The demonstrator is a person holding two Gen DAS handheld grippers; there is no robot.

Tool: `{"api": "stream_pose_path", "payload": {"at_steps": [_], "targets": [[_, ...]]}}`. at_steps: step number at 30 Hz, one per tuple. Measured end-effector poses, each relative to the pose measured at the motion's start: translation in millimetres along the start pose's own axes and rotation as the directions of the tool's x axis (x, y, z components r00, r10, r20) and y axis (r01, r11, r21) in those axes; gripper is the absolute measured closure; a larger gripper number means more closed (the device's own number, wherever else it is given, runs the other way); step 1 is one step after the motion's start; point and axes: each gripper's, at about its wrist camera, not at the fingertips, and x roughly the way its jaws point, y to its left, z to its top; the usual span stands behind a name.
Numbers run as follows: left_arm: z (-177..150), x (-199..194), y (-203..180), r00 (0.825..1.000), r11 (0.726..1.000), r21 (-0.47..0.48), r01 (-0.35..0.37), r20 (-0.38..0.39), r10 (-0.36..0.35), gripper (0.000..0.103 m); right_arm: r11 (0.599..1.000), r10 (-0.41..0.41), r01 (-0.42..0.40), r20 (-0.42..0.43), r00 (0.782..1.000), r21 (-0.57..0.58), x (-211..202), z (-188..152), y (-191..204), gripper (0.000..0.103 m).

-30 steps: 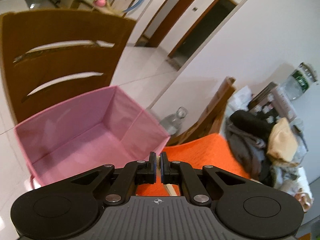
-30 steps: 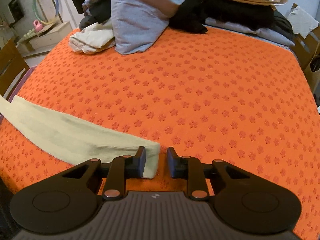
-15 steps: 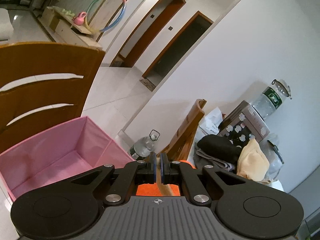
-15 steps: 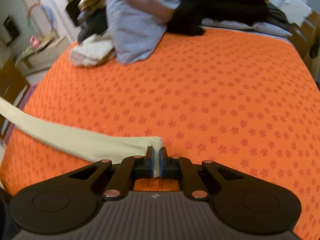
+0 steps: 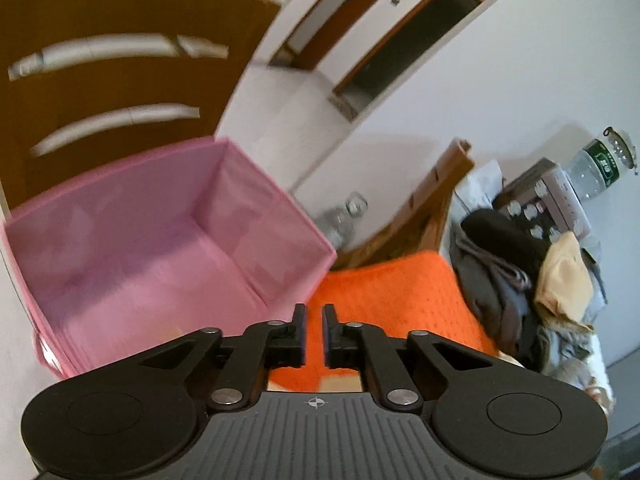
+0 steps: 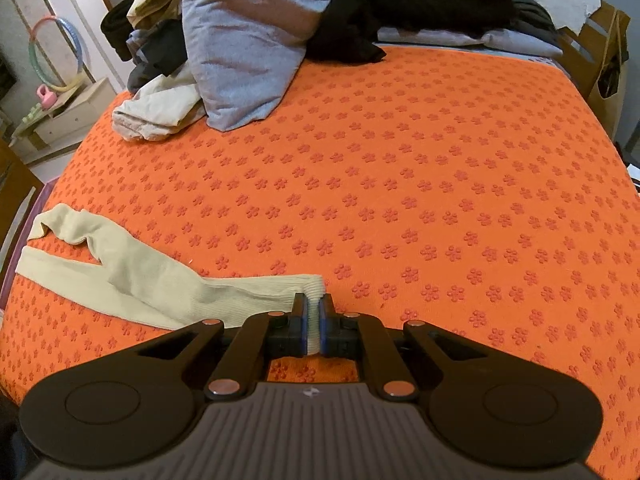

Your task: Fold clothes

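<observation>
A long cream garment (image 6: 144, 280) lies on the orange flower-patterned cloth (image 6: 400, 208) at the near left in the right wrist view. My right gripper (image 6: 314, 320) is shut on its ribbed near end; the far end lies loose and partly folded back at the cloth's left edge. My left gripper (image 5: 314, 332) is slightly open and empty, held over the corner of the orange cloth (image 5: 392, 292) beside a pink fabric box (image 5: 160, 240). A sliver of cream shows below its fingers.
A pile of unfolded clothes (image 6: 256, 32) covers the far edge of the cloth; it also shows in the left wrist view (image 5: 520, 272). A wooden chair (image 5: 100, 80) stands behind the pink box. A plastic bottle (image 5: 344, 220) stands on the floor. Another wooden chair (image 6: 600, 48) stands far right.
My left gripper has opened and let go of the cream garment's end, which now lies on the cloth. My right gripper closed on the other end and stays shut on it.
</observation>
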Motion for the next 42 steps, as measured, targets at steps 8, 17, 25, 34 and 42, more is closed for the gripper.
{"api": "stream_pose_path", "payload": {"at_steps": [8,17,25,34,42], "targets": [[-27,37,-1,0.987,0.992,-0.111,0.057,-0.146,-0.073,0.059,1.0,-0.018,0.018,-0.023,1.0,0.02,5,-2,3,0.096],[-44,73,-18,0.962,0.992,-0.083,0.097,-0.246,-0.115,0.058,0.999,-0.026,0.027,-0.036,0.999,0.044,9,-2,2,0.095],[-52,89,-25,0.948,0.993,-0.058,0.107,-0.294,-0.12,0.059,0.997,-0.031,0.033,-0.04,0.999,0.064,12,-2,1,0.095],[-55,80,-35,0.97,0.994,0.033,0.107,-0.221,-0.098,0.098,0.996,-0.037,0.04,-0.036,0.999,0.077,10,-3,2,0.095],[-35,54,-58,0.984,0.988,0.101,0.118,-0.148,-0.103,0.098,0.996,-0.043,0.045,-0.029,0.999,0.073,9,-3,3,0.095]]}}
